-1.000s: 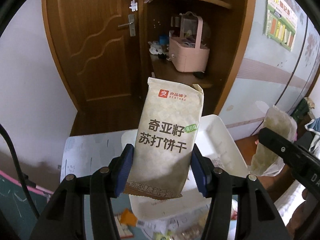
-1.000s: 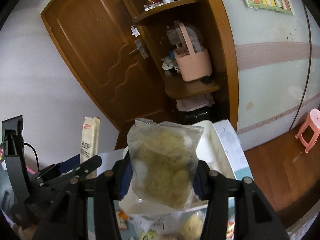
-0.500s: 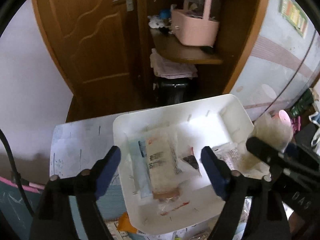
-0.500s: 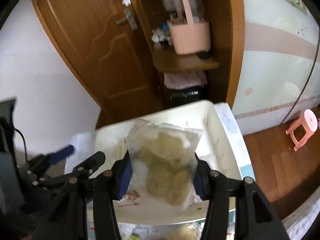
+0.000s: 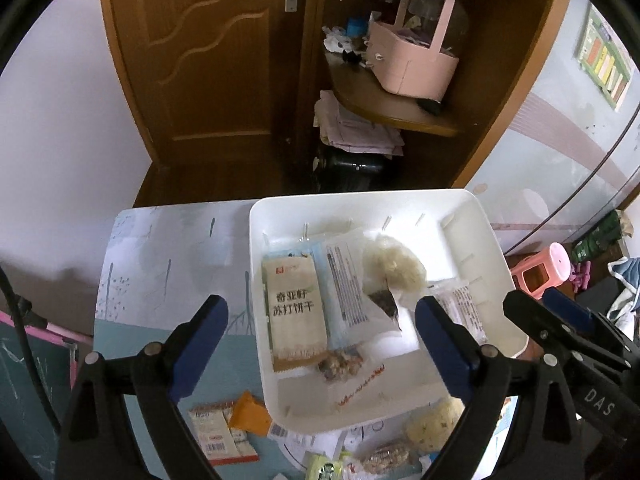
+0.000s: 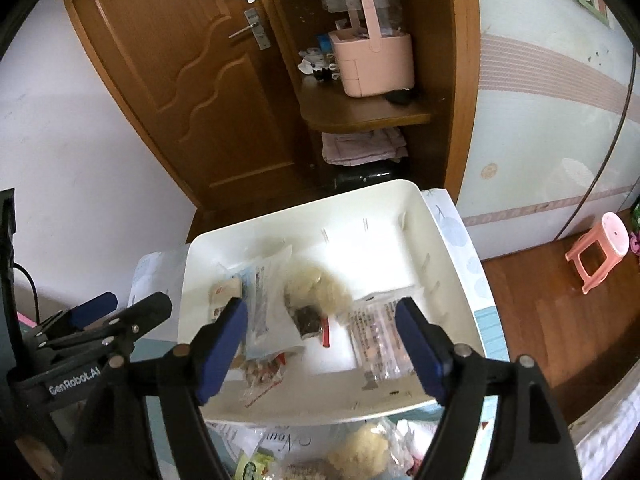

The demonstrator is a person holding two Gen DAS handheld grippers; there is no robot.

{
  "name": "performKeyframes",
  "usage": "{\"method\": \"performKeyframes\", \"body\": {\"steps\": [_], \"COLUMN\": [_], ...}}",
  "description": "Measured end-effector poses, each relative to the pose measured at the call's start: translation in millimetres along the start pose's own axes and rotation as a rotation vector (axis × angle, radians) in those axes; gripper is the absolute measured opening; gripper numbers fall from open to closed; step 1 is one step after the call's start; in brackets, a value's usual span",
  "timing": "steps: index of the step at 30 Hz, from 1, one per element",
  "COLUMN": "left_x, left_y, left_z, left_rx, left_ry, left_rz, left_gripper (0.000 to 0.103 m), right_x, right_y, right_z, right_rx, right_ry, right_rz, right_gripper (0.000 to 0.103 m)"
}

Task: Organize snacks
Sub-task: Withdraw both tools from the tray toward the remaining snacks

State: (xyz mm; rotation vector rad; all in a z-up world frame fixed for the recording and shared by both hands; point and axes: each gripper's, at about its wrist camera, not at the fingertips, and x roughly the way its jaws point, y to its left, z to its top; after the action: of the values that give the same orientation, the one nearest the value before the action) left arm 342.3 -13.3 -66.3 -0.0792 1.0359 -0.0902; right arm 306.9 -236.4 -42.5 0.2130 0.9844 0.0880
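A white plastic bin [image 5: 476, 216] [image 6: 424, 208] sits on the table and holds several snack packs. The beige cracker pack [image 5: 292, 312] [image 6: 226, 288] lies flat at the bin's left side. The clear bag of pale puffy snack [image 5: 394, 266] [image 6: 316, 286] lies in the bin's middle, blurred in the right wrist view. My left gripper [image 5: 320, 344] hangs above the bin, jaws still opening, nothing held between them. My right gripper [image 6: 320, 340] is also above the bin, jaws opening, with nothing in its grip. Its black fingers [image 5: 560, 336] show at the right of the left wrist view.
Loose snack packs lie on the table in front of the bin: an orange-and-white pack [image 5: 224, 428], a pale puffy bag [image 5: 432, 424] [image 6: 362, 452], a green pack [image 6: 254, 468]. Behind the table stand a wooden door [image 5: 208, 60] and a shelf with a pink basket [image 6: 372, 60]. A pink stool [image 6: 600, 248] is on the floor.
Both grippers let go of their packs and sank toward the bin. The cracker pack and the clear puffy bag now lie inside the bin, and both pairs of jaws stand wider.
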Motion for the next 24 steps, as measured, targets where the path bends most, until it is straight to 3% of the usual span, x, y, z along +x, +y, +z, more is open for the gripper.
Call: {"method": "performKeyframes", "body": {"steps": [12, 24], "left_x": [-46, -115], "left_y": [-13, -7], "left_z": [-46, -104], "left_rx": [0.01, -0.032], "left_ry": [-0.014, -0.092], "left_rz": [-0.02, -0.027], "left_gripper": [0.094, 0.094], "right_x": [-43, -102], "right_y": [-2, -6], "right_z": [-27, -75], "right_rx": [-0.019, -0.058], "right_ry": [-0.021, -0.052], "right_rz": [0.016, 0.032], "right_gripper": [0.077, 0.077]}}
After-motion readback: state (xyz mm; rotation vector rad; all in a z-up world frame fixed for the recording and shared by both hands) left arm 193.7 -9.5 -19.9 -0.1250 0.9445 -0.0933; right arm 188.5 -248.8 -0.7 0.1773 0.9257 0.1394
